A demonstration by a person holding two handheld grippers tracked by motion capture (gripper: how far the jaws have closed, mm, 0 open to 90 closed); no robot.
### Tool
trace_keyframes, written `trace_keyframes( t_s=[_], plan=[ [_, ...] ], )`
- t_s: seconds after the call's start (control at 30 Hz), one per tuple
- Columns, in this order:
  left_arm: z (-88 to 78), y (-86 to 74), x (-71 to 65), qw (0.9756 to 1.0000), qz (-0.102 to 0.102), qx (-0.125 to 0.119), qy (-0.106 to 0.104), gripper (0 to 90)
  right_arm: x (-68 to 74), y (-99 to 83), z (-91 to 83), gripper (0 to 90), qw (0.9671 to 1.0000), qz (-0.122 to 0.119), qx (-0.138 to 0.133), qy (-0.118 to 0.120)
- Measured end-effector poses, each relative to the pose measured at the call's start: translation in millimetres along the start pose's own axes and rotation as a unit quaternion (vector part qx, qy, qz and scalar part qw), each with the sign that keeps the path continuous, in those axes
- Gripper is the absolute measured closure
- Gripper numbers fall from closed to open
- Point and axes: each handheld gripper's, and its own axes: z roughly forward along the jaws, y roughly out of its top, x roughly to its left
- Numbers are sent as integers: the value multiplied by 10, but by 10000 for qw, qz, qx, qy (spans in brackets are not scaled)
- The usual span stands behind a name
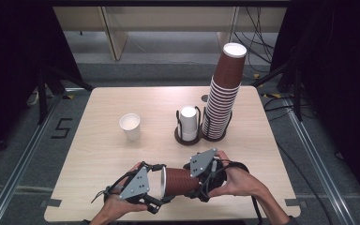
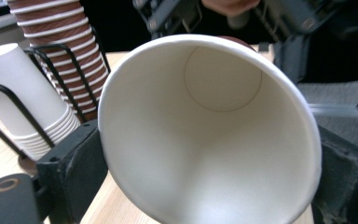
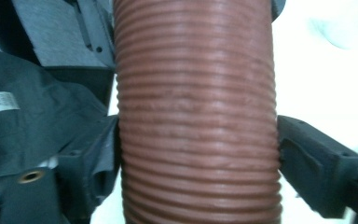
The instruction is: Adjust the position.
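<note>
A brown ribbed paper cup lies on its side in the air near the table's front edge, held between both grippers. My left gripper clamps its rim end; in the left gripper view the white inside of the cup faces the camera, with a jaw against the rim on each side. My right gripper grips the base end; in the right gripper view the ribbed wall runs upright between the two jaws, which touch it on both sides.
A single white cup stands upright left of centre on the wooden table. A black wire holder with white cups stands at centre right. Beside it rises a tall leaning stack of brown cups.
</note>
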Motion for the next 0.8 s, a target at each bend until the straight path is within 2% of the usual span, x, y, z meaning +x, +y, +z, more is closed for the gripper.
trace_keyframes(
  t_s=[0.13, 0.17, 0.23, 0.27, 0.3, 0.4, 0.47, 0.5, 0.53, 0.57, 0.6, 0.63, 0.7, 0.8],
  plan=[
    [17, 36, -15, 9998, -5, 168, 45, 94, 72, 64, 16, 167, 9996, -130, 234, -115],
    [20, 42, -22, 9998, -18, 181, 45, 94, 106, 75, 26, 167, 9994, -47, 323, -144],
    [25, 50, -29, 9998, -40, 201, 60, 93, 127, 89, 64, 171, 9984, -104, 509, -232],
    [28, 52, -35, 9998, -81, 197, 38, 92, 129, 90, 83, 183, 9981, -146, 549, -237],
    [31, 53, -38, 9997, -103, 207, 37, 87, 108, 94, 111, 210, 9976, -366, 540, -233],
    [40, 29, -30, 9995, -291, -17, 72, 58, 100, 85, 114, 210, 9976, -357, 548, -212],
    [39, 23, -22, 9981, -532, -306, 98, 46, 66, 52, 92, 211, 9987, -343, 361, -126],
    [31, 26, -19, 9974, -602, -368, 112, 45, 35, 25, 76, 212, 9993, -297, 226, -50],
    [27, 26, -21, 9961, -710, -517, 130, 46, 8, -4, 59, 214, 9996, -260, 90, 28],
    [23, 26, -13, 9953, -757, -599, 111, 45, -25, -40, 45, 214, 9997, -227, -111, 58],
    [10, 27, -7, 9939, -880, -659, 117, 46, -53, -88, 13, 214, 9990, -59, -398, 170],
    [9, 26, -3, 9930, -932, -718, 126, 46, -53, -88, 13, 214, 9990, -59, -398, 170],
    [9, 18, 7, 9909, -1076, -795, 167, 47, -64, -114, -2, 214, 9981, 86, -567, 239],
    [20, 2, 2, 9906, -1081, -817, 166, 39, -78, -124, -23, 214, 9968, 117, -747, 257]
  ],
)
